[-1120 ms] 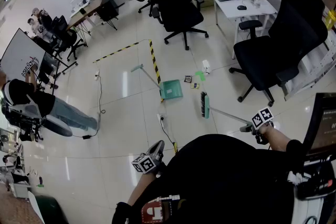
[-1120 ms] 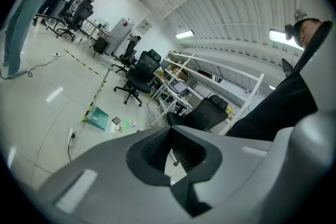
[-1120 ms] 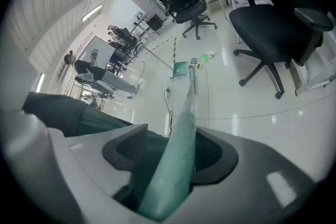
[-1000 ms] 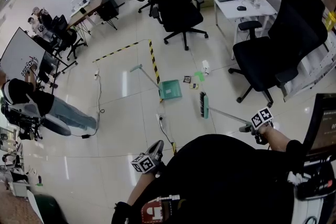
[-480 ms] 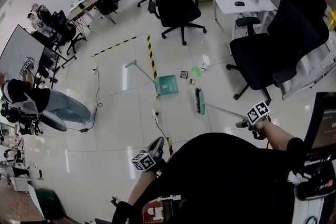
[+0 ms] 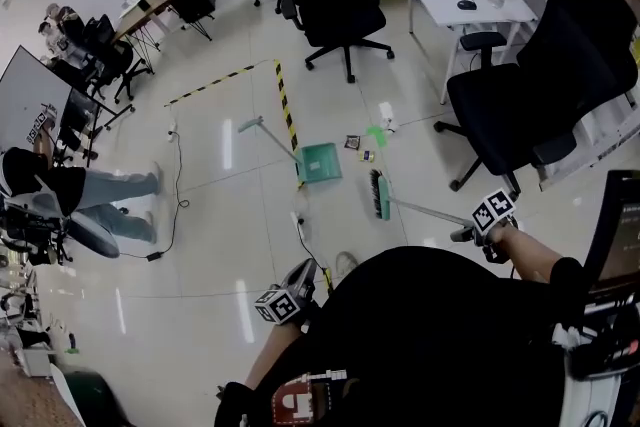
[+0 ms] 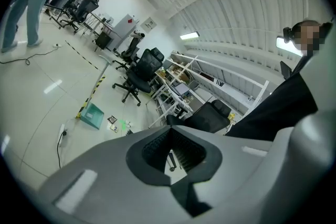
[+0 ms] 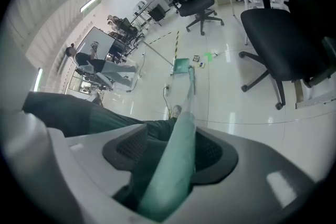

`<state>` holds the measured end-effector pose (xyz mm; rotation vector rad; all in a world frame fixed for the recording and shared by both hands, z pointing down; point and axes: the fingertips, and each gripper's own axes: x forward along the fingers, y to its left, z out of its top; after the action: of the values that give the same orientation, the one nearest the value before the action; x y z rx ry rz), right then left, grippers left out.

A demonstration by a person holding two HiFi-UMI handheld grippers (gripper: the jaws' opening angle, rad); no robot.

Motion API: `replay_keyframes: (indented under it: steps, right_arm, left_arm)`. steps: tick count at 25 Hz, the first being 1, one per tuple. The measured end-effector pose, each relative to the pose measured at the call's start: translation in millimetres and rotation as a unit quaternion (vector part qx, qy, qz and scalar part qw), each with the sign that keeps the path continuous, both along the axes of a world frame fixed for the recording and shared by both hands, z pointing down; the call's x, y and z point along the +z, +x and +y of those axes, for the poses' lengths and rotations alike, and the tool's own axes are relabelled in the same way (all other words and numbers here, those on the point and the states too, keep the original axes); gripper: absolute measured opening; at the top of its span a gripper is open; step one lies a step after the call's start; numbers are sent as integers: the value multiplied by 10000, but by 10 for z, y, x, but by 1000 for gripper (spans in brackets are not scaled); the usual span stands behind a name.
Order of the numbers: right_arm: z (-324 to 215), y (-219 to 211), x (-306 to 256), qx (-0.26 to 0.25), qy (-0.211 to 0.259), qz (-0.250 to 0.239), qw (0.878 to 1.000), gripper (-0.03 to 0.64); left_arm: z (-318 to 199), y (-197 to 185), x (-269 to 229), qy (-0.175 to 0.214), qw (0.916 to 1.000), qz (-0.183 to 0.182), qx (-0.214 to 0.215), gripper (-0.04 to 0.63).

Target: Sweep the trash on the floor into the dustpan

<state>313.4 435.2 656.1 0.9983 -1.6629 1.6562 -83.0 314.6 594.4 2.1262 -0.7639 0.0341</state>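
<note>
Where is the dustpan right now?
Head view, centre floor: the dustpan sits at the near end of the striped tape, left of the trash and broom head.

open floor (image 6: 215, 215) lies left of the dustpan (image 6: 320, 162). on its near side a white cable (image 6: 303, 233) crosses the way. right of the dustpan lie scattered trash (image 6: 366, 147) and the broom (image 6: 379, 195), then a black office chair (image 6: 520, 95). beyond the dustpan stands a second chair (image 6: 335, 0).
</note>
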Motion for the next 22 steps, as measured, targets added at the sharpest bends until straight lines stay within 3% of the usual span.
replay_keyframes:
  steps: [7,13,22]
  right_arm:
    - [-802,-432,-149,509,-179,310,9981,250]
    - [-1600,-550,-280,643,-330,694,9950,248]
    - [-2602,-300,33,210,-803,969,9918,242]
  left_arm:
    - [-1190,-574,3,93,9990,250,364,-2]
    - [-1974,-1019,20,124,9980,-15,620,-2]
    - [-2539,-1002,17,-47,9991,-199,364,-2]
